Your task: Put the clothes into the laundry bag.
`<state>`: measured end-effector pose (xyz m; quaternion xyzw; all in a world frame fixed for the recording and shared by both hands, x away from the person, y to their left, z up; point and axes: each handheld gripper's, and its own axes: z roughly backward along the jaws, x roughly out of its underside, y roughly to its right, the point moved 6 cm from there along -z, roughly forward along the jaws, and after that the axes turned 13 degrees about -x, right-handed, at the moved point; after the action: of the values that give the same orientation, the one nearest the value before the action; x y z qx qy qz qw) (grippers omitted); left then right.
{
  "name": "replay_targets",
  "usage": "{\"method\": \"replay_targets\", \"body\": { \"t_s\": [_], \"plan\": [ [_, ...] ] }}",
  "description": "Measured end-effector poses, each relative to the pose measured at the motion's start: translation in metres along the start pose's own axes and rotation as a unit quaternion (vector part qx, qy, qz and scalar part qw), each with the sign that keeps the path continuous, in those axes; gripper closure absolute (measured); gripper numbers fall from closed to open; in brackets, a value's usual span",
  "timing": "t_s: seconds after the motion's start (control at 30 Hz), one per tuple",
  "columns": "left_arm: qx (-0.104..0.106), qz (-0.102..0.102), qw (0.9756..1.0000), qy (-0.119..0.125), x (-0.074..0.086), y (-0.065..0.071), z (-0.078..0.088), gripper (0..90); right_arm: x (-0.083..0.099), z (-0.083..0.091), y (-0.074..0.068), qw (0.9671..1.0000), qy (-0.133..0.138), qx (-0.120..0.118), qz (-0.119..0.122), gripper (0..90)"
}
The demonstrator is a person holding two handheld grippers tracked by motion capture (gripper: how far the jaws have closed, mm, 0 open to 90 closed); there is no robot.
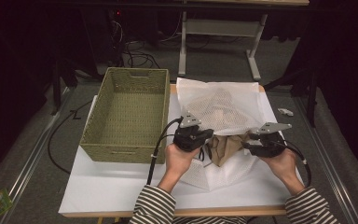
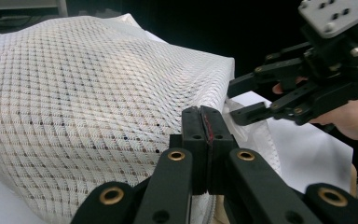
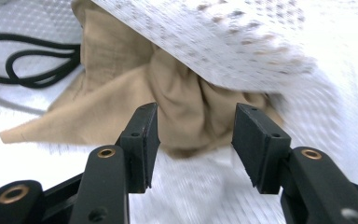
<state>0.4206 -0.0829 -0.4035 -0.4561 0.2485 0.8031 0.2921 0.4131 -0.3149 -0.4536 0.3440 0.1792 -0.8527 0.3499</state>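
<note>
A white mesh bag [image 1: 223,105] lies on the white table [image 1: 116,184] with a tan cloth [image 1: 226,148] spilling from its near opening. My left gripper [image 1: 209,134] is shut on the bag's edge and holds the mesh [image 2: 88,107] up like a tent; its jaws [image 2: 204,114] are pressed together. My right gripper [image 1: 247,143] is open at the bag's mouth. Its jaws [image 3: 193,123] stand apart just in front of the bunched tan cloth [image 3: 182,102], with nothing between the pads, under the raised mesh [image 3: 261,42]. It also faces the left gripper, open [image 2: 234,101].
A woven green-tan basket [image 1: 116,153] stands empty at the table's left, next to the bag. A black cable [image 3: 32,65] loops on the mesh beside the cloth. A small grey part [image 1: 285,111] lies on the floor off the table's right. A desk frame [image 1: 254,51] stands beyond.
</note>
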Motion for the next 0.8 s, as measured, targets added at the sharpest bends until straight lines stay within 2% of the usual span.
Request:
{"method": "replay_targets", "body": {
  "t_s": [0.03, 0.13, 0.23, 0.33, 0.43, 0.53, 0.63, 0.67, 0.8],
  "plan": [
    [0.0, 0.0, 1.0, 0.0, 0.0, 0.0, 0.0, 90.0, 0.001, 0.003, 0.0, 1.0, 0.005, 0.0, -0.001, 50.0],
    [0.002, 0.002, 1.0, 0.001, 0.0, 0.001, -0.001, 90.0, 0.008, 0.006, 0.001, 0.9999, -0.01, 0.011, -0.006, 47.2],
    [0.001, -0.001, 1.0, 0.0, 0.0, 0.001, -0.002, 90.0, 0.016, 0.001, 0.005, 0.9994, -0.029, 0.016, -0.011, 45.1],
    [-0.003, -0.004, 1.0, 0.001, 0.001, 0.001, -0.002, 90.0, 0.023, -0.004, 0.008, 0.9986, -0.047, 0.014, -0.021, 48.1],
    [-0.006, -0.005, 1.0, 0.0, 0.001, 0.0, -0.002, 90.0, 0.033, -0.008, 0.01, 0.9971, -0.067, 0.006, -0.036, 55.7],
    [-0.008, -0.007, 0.9999, 0.0, 0.001, 0.0, -0.003, 90.0, 0.04, -0.011, 0.011, 0.9963, -0.075, 0.0, -0.042, 65.3],
    [-0.008, -0.006, 1.0, 0.001, 0.001, 0.0, -0.003, 90.0, 0.046, -0.014, 0.01, 0.9953, -0.088, -0.007, -0.042, 82.5],
    [-0.008, -0.006, 0.9999, 0.001, 0.001, 0.0, -0.003, 90.0, 0.048, -0.014, 0.01, 0.9949, -0.095, -0.007, -0.034, 87.9],
    [-0.011, -0.004, 0.9999, 0.003, 0.0, -0.001, -0.002, 90.0, 0.043, -0.005, 0.005, 0.9975, -0.068, -0.002, -0.019, 89.9]
  ]
}}
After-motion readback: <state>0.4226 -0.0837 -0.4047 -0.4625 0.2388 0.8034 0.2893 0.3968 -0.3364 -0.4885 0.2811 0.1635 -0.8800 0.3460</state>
